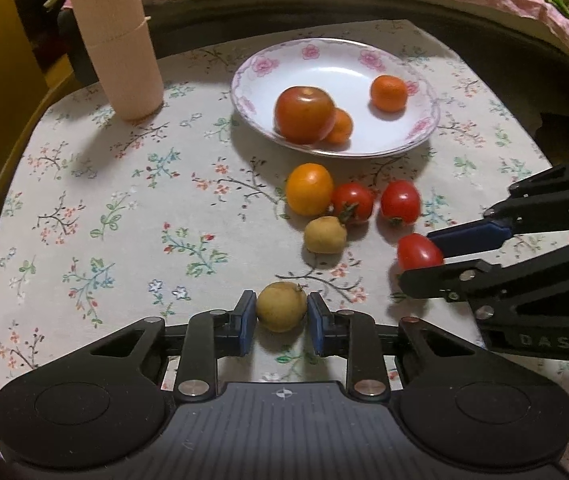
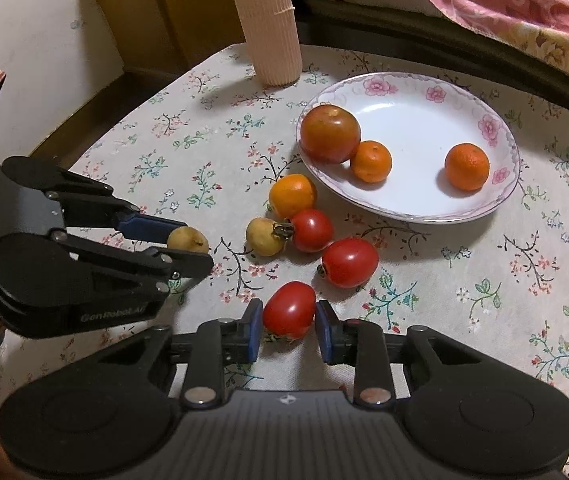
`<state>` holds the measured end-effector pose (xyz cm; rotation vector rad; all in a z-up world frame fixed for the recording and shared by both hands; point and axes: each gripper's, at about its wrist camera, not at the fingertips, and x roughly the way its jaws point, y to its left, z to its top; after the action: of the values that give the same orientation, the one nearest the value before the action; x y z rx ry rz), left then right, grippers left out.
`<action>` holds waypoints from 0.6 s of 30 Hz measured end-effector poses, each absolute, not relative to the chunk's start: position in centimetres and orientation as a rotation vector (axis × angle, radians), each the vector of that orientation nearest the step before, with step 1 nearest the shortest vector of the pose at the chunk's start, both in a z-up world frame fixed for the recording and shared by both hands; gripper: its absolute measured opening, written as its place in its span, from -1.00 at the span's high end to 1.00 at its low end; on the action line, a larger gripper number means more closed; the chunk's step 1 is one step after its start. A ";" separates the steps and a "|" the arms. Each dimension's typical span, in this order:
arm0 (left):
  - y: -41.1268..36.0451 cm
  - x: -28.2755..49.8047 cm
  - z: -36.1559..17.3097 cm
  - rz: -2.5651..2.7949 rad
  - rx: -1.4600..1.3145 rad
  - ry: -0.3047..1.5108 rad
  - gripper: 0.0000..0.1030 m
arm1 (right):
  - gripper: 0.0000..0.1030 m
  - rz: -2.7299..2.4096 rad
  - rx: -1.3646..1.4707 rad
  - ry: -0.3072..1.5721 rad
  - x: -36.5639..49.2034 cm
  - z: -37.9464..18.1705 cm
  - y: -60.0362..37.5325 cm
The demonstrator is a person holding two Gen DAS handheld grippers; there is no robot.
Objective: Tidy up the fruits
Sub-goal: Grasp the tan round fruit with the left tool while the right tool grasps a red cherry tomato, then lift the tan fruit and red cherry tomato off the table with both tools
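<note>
Left tool grips a round tan fruit, right tool a glossy oval tomato, near the floral plate on the flowered cloth surface.

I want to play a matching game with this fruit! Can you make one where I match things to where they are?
Things:
1. big tomato
2. yellow-brown fruit
3. red cherry tomato
4. rolled mat

Places:
A. between the right gripper fingers
B. standing upright on the tablecloth
C. on the flowered plate
D. between the left gripper fingers

Pairs: 1-C, 2-D, 3-A, 4-B
</note>
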<state>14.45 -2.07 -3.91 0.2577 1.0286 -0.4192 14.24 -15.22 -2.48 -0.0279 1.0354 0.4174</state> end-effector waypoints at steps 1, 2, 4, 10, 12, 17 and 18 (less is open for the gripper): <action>-2.2 14.3 -3.8 -0.428 0.259 1.028 0.32 | 0.41 0.417 -0.025 1.036 14.2 -2.5 -15.3; -2.4 14.2 -3.7 -0.436 0.264 1.024 0.32 | 0.41 0.416 -0.024 1.038 14.3 -2.5 -15.4; -2.6 14.0 -3.7 -0.445 0.271 1.023 0.32 | 0.41 0.415 -0.029 1.040 14.2 -2.5 -15.5; -2.7 14.1 -4.5 -0.440 0.285 1.041 0.26 | 0.41 0.418 -0.034 1.068 14.3 -3.3 -15.4; -2.7 14.1 -4.6 -0.438 0.288 1.042 0.23 | 0.40 0.423 -0.033 1.073 14.5 -3.4 -15.4; -2.7 13.8 -4.7 -0.434 0.302 1.031 0.08 | 0.40 0.414 -0.002 1.071 14.6 -3.4 -15.7; -2.6 13.9 -4.7 -0.430 0.302 1.030 0.04 | 0.40 0.415 -0.006 1.071 14.6 -3.4 -15.7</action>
<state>13.87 -2.61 -4.67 0.3021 1.0304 -0.4302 14.56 -15.70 -3.40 -0.0060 1.0707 0.4149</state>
